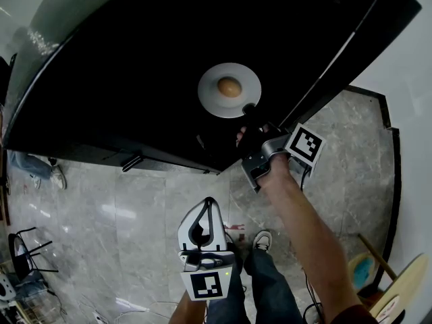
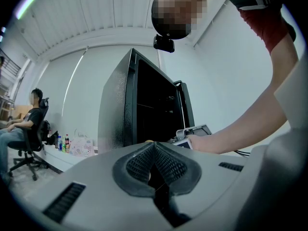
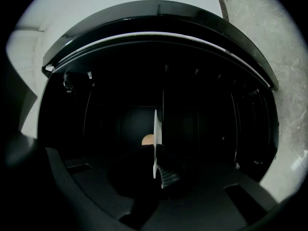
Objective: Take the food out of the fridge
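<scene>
A white plate carries a round orange-brown piece of food and hangs in front of the black fridge. My right gripper is shut on the plate's near rim. In the right gripper view the plate shows edge-on between the jaws, with the food just left of it and the dark fridge inside behind. My left gripper is held lower, over the floor, shut and with nothing in it. In its own view, the left gripper has its pads together and points at the fridge.
The floor is grey marble. A black chair stands at the lower left, and round wooden things lie at the lower right. A seated person and some bottles are off to the fridge's left.
</scene>
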{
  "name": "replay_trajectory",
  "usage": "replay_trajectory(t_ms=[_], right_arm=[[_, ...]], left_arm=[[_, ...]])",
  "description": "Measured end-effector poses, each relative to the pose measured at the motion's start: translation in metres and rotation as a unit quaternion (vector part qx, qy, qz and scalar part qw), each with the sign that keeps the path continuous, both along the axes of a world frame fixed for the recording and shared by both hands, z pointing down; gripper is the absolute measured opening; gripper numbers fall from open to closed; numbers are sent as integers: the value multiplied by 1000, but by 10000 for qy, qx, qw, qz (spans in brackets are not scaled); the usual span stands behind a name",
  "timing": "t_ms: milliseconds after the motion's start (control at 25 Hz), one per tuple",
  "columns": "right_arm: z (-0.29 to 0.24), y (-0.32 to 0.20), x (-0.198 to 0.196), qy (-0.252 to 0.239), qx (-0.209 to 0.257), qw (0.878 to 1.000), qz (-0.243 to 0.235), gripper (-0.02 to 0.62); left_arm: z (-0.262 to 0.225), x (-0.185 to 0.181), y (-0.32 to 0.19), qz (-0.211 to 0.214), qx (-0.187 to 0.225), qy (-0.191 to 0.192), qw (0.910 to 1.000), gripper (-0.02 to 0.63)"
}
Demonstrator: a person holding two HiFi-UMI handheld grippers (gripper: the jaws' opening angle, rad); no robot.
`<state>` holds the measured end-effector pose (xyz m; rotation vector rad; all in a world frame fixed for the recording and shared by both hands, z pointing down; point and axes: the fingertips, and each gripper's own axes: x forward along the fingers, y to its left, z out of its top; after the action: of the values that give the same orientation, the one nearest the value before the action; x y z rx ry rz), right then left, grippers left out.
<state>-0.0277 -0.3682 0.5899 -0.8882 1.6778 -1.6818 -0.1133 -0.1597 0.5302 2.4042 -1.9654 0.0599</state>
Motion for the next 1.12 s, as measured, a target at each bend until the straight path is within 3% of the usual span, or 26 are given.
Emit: replay_trajectory(t_ms=[1120], right_arm=[[-15,12,-3,-214,214,9994,-140,34]], left_arm=[[-8,-4,-7,14,38,20,10000,12]])
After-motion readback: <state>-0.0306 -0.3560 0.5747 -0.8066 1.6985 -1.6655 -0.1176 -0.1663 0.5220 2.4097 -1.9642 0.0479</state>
